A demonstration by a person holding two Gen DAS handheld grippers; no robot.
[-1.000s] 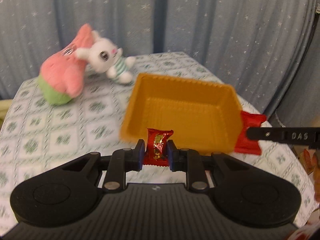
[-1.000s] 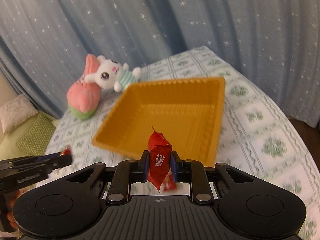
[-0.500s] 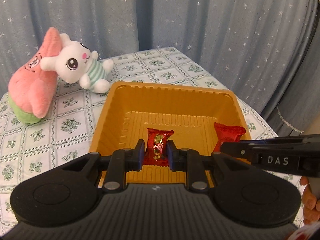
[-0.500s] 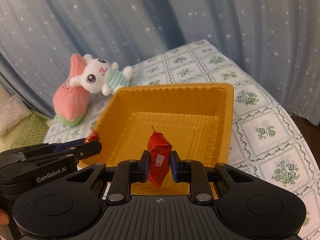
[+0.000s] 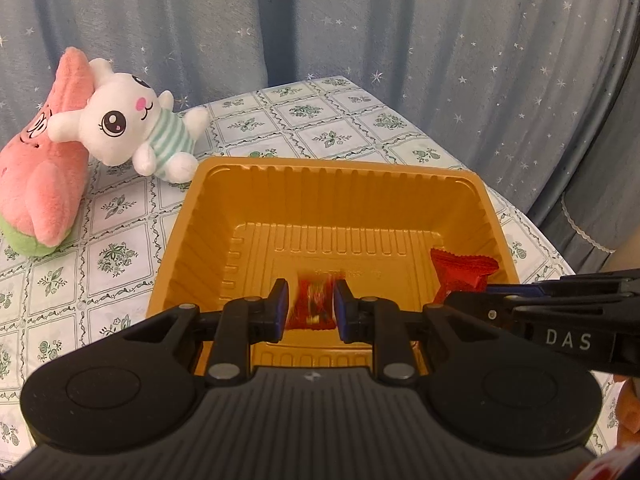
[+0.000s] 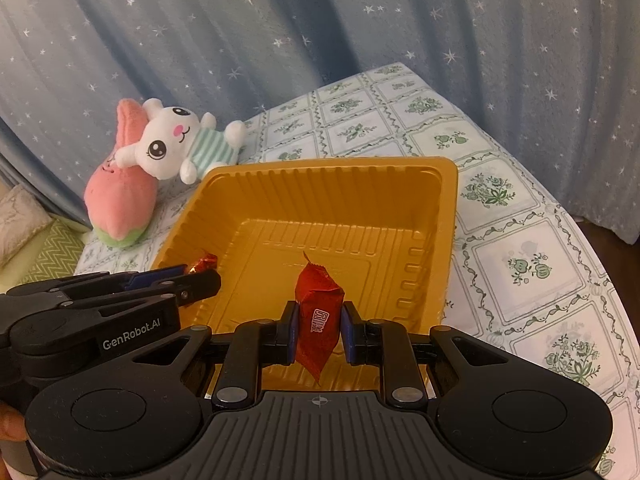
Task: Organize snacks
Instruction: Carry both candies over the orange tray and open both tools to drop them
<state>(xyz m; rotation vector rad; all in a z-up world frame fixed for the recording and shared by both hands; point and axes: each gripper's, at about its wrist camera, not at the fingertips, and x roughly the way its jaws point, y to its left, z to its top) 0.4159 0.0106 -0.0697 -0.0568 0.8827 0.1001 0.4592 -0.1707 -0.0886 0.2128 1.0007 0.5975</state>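
An orange plastic tray (image 5: pixel 332 200) (image 6: pixel 320 208) sits on the patterned tablecloth. In the left wrist view my left gripper (image 5: pixel 311 304) stands over the tray's near side with jaws parted; a red-gold wrapped candy (image 5: pixel 312 306), blurred, is between them with gaps on both sides. In the right wrist view my right gripper (image 6: pixel 319 330) is shut on a red snack packet (image 6: pixel 318 312) above the tray's near edge. That packet also shows in the left wrist view (image 5: pixel 460 272). The candy's end shows by the left gripper's tip in the right wrist view (image 6: pixel 204 262).
A white bunny plush (image 5: pixel 128 128) leans on a pink plush (image 5: pixel 40 172) at the tray's far left. A starry blue curtain (image 5: pixel 360 40) hangs behind the table. The table edge drops away at the right (image 6: pixel 580 220). A cushion (image 6: pixel 44 252) lies lower left.
Both grippers moved forward over the tray. My left gripper's jaws opened and the candy, held before, is now blurred and loose between them. The right gripper still holds its packet.
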